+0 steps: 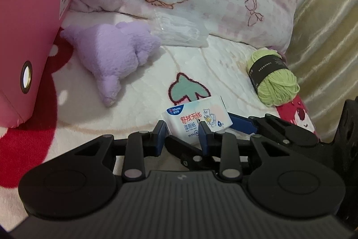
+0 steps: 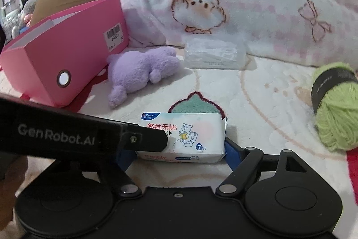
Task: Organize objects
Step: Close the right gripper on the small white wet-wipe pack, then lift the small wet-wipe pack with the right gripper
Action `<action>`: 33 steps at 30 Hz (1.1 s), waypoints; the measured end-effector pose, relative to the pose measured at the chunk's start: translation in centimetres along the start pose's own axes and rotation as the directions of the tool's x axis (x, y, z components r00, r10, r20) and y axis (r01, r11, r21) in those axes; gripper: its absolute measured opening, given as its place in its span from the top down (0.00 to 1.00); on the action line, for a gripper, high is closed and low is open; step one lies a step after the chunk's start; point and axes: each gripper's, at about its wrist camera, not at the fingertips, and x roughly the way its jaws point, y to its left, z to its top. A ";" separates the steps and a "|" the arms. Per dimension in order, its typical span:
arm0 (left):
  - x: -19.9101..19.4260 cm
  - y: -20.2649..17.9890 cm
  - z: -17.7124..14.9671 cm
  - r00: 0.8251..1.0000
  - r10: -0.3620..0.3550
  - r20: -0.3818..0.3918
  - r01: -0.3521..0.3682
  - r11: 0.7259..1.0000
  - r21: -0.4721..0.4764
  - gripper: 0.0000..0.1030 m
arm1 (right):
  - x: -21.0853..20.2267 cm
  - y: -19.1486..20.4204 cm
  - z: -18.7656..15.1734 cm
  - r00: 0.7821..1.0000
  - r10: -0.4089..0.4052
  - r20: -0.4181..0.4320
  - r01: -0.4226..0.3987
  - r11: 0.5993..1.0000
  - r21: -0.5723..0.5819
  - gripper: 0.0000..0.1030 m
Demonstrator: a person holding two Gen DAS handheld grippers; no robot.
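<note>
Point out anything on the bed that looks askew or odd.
The pink box sits tilted against the pillow, and the purple plush toy lies toppled on its side beside it. The wipes pack sits between the right tool's fingers.
</note>
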 end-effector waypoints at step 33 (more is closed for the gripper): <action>-7.6 -4.0 0.4 0.979 0.120 -0.167 -0.119 0.993 0.011 0.65 | -7.0 4.5 1.0 0.997 0.040 -0.058 -0.042 0.999 -0.022 0.19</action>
